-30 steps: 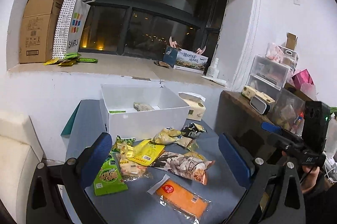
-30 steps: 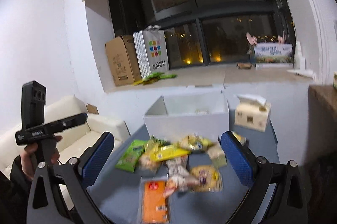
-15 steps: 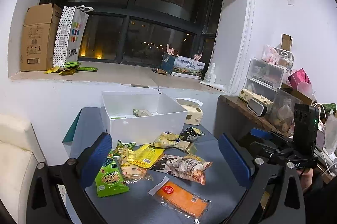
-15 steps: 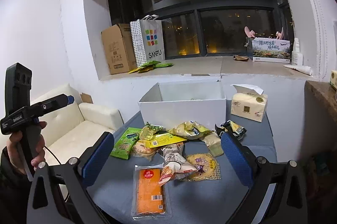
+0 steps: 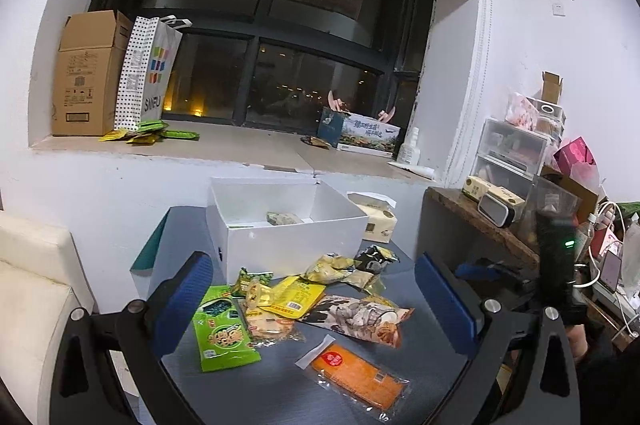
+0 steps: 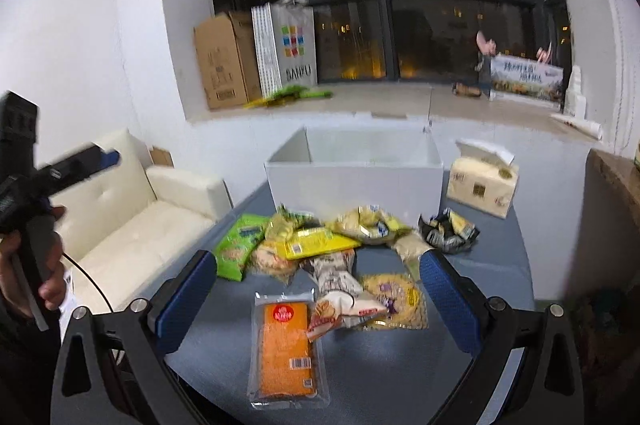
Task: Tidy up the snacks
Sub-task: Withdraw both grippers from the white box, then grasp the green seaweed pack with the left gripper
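Observation:
Several snack packets lie in a pile on the grey table (image 5: pixel 432 361): an orange packet (image 5: pixel 356 371) (image 6: pixel 285 345) nearest me, a green packet (image 5: pixel 222 335) (image 6: pixel 236 245), a yellow packet (image 5: pixel 294 299) (image 6: pixel 320 243), a picture-printed bag (image 5: pixel 362 317) (image 6: pixel 340 289) and a black packet (image 5: pixel 376 257) (image 6: pixel 448 231). Behind them stands an open white box (image 5: pixel 288 239) (image 6: pixel 356 185) with one packet (image 5: pixel 284 218) inside. My left gripper (image 5: pixel 316 309) is open and empty above the pile. My right gripper (image 6: pixel 318 299) is open and empty, held above the orange packet.
A tissue box (image 5: pixel 378 221) (image 6: pixel 482 185) stands right of the white box. A cream sofa (image 6: pixel 132 217) is left of the table. A wooden shelf with clutter (image 5: pixel 504 221) is on the right. A cardboard box (image 5: pixel 86 77) and paper bag (image 5: pixel 148 73) stand on the windowsill.
Both grippers have drawn closer to the table and the snack pile. Both stay open and empty. The snacks have not moved.

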`<state>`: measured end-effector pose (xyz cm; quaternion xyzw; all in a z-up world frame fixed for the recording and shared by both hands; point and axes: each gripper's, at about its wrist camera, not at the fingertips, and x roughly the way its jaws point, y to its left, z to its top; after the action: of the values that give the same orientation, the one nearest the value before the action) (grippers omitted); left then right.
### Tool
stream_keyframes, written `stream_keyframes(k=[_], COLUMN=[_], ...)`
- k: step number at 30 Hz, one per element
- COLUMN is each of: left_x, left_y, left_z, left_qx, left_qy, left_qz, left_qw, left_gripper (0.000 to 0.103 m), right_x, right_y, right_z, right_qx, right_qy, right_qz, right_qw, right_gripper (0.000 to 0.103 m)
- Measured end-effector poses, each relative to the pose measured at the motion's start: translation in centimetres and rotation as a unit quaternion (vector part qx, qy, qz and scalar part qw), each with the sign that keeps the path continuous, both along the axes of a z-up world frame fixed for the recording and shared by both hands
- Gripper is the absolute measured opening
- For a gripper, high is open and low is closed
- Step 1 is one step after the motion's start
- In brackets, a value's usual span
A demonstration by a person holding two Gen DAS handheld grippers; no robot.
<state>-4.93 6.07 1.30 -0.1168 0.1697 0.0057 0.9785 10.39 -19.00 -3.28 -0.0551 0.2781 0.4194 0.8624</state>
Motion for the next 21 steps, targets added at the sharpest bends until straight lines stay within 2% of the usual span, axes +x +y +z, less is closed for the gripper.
stream_keyframes(k=[5,9,13,14,15,16,17,21], left_x=[-0.3,-0.1,-0.1,0.0,0.0,0.0,0.0,0.2], left_y=[0.7,1.2,1.9,2.1,2.3,2.5,2.8,3.2], left_z=[-0.5,-1.4,-2.3,-2.5,-2.6,-2.8,-3.0,-3.5], left_qx=[-0.005,-0.007,-0.008,-0.01,-0.012,-0.016,-0.02,-0.027], left_qy=[0.004,0.02,0.033,0.037,0.039,0.041,0.043,0.049], left_qz=[0.009,0.015,0.024,0.027,0.029,0.031,0.032,0.037], left_qw=[0.9999,0.9997,0.9991,0.9989,0.9987,0.9985,0.9984,0.9978], left_gripper=[0.103,0.103,0.103,0.103,0.103,0.103,0.103,0.103], right_x=[2.5,5.3,8.0,8.4,8.8,9.1,9.2,8.4], right_y=[3.5,6.7,9.2,9.6,10.0,10.3,10.7,10.9], right_z=[-3.6,-6.6,-9.5,-10.0,-10.7,-11.2,-11.9,-12.8], right_qx=[-0.061,-0.11,-0.158,-0.162,-0.171,-0.181,-0.191,-0.206], right_qy=[0.066,0.083,0.103,0.106,0.112,0.119,0.125,0.117], right_qz=[0.038,0.06,0.055,0.058,0.065,0.071,0.076,0.09], right_qw=[0.995,0.989,0.98,0.979,0.977,0.974,0.971,0.967], right_gripper=[0.103,0.103,0.102,0.092,0.068,0.053,0.045,0.04])
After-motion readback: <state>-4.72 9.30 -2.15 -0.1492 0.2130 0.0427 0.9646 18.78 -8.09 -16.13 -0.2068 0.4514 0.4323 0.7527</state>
